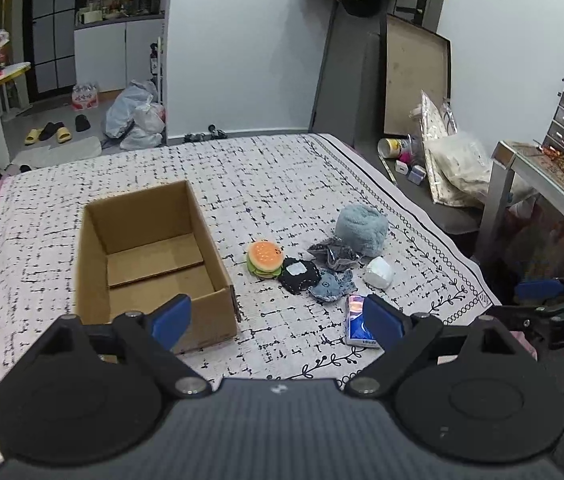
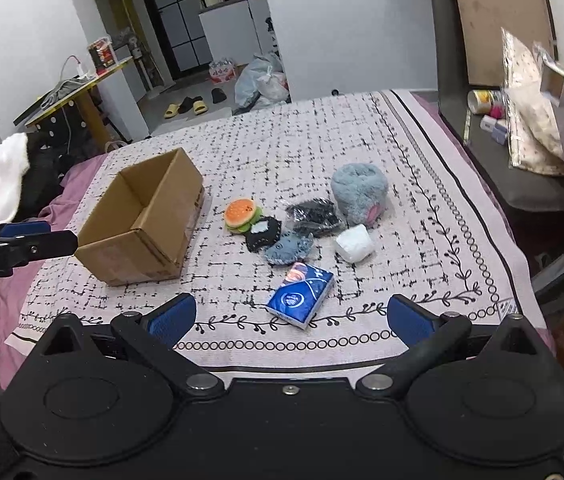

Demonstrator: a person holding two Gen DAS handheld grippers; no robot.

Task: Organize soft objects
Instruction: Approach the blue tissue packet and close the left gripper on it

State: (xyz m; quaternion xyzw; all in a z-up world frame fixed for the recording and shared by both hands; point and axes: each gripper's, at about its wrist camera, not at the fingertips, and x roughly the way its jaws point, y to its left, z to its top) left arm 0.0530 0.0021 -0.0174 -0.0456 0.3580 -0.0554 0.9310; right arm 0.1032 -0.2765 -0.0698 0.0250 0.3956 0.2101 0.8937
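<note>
An empty open cardboard box point(image 1: 150, 256) point(image 2: 142, 220) sits on the patterned bed cover. To its right lies a cluster: a plush burger point(image 1: 264, 259) point(image 2: 242, 215), a black pouch point(image 1: 299, 275) point(image 2: 262, 233), a blue-grey plush point(image 1: 331, 286) point(image 2: 287, 249), a dark plastic-wrapped item point(image 1: 331, 254) point(image 2: 313, 216), a fluffy grey-blue bundle point(image 1: 361, 229) point(image 2: 358, 194), a white roll point(image 1: 378, 272) point(image 2: 354, 245) and a blue tissue pack point(image 1: 357, 320) point(image 2: 301, 294). My left gripper point(image 1: 278, 320) is open and empty, above the box's near corner. My right gripper point(image 2: 289, 316) is open and empty, just short of the tissue pack.
The bed's right edge point(image 2: 493, 216) drops to a floor strip with bags and bottles point(image 1: 441, 160). A metal desk point(image 1: 529, 168) stands at the right. A white and black clothes pile point(image 2: 6, 184) lies left of the bed. Each gripper shows at the other view's edge.
</note>
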